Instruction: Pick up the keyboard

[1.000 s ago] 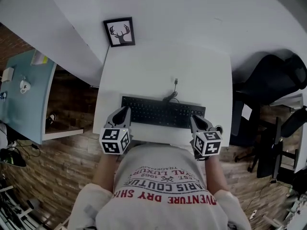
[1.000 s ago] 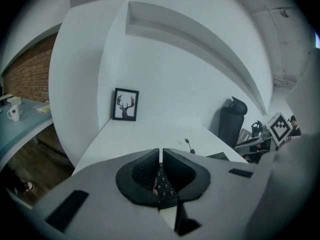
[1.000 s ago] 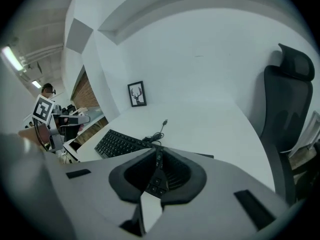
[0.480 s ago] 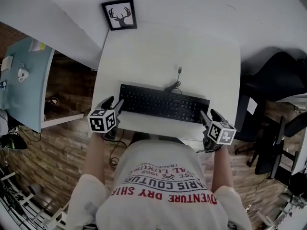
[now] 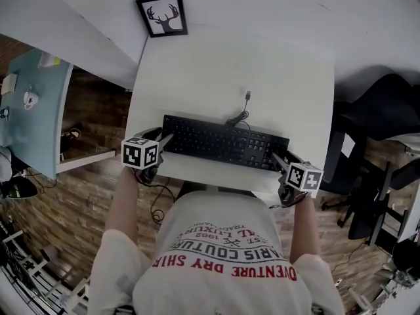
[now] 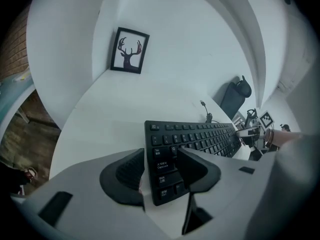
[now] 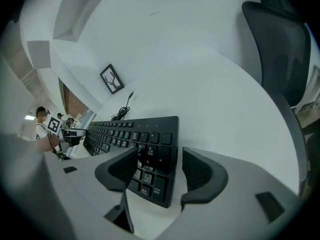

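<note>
A black keyboard (image 5: pixel 223 143) lies flat near the front edge of the white table (image 5: pixel 230 64), its cable (image 5: pixel 240 113) running back. My left gripper (image 5: pixel 159 138) is at the keyboard's left end. Its jaws are opening and straddle that end (image 6: pixel 167 176); the pads stand clear of it. My right gripper (image 5: pixel 281 160) is at the right end, jaws also opening. In the right gripper view the keyboard's corner (image 7: pixel 155 184) sits between the jaws, with a gap on each side. Both grippers tilt down toward the table.
A framed antler picture (image 5: pixel 162 16) leans on the wall at the table's back left corner. A black office chair (image 5: pixel 384 110) stands to the right, and a light blue desk (image 5: pixel 33 110) to the left. The floor is wood planks.
Both grippers moved apart from the keyboard's front edge out to its two ends and sank lower. Their jaws went from shut to open.
</note>
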The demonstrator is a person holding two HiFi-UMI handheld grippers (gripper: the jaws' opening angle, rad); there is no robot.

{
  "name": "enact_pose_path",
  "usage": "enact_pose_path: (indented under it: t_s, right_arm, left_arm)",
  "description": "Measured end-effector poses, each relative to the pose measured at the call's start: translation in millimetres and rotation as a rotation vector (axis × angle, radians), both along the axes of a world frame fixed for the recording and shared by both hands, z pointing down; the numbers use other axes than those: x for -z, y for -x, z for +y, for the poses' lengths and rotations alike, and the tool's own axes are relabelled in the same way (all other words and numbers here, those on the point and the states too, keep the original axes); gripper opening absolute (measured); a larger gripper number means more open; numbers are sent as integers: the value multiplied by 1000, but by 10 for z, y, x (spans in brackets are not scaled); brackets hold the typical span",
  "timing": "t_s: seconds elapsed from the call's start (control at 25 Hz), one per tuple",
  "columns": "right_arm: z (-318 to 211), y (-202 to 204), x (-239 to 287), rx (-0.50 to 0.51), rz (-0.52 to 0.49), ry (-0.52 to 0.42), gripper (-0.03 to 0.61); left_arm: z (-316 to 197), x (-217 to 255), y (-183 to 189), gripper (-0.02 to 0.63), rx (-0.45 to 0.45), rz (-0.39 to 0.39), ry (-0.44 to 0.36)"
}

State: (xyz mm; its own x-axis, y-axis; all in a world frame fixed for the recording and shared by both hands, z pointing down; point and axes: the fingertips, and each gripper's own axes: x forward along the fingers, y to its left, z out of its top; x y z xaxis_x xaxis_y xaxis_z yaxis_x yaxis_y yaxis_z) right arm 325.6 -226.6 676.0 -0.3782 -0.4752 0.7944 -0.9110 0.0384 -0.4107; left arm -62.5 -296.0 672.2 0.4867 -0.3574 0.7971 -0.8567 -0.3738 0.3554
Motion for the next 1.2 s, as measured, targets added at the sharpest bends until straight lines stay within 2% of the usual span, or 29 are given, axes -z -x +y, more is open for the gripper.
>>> enact_pose_path:
  t_s: [0.16,0.32,0.44,0.64,0.88,1.2]
  right_arm:
    - [0,29,-74,18,-39,29,267]
    - [-19,47,-52,26,-46,25,267]
    - [-17,48,-86,10,-40,27,267]
    - [-25,24,-42,-18,-69,35,255]
    - [-49,-13,21,-38,-70,-5,233]
    - [-203,-73,366,-56,-38,-92,235]
  left_arm:
    - [-21,-66,-37,213,-23,14,27]
    - [-22,-114,-61,210,-6,111,90]
    - [-28,-129,-51,210,4,148,104]
    - [-15,-113,-67,207,-8,157,87]
    - [-16,-76,-67,207,-11,143,92]
    - [-161,237,-140,205,-11,158,-2]
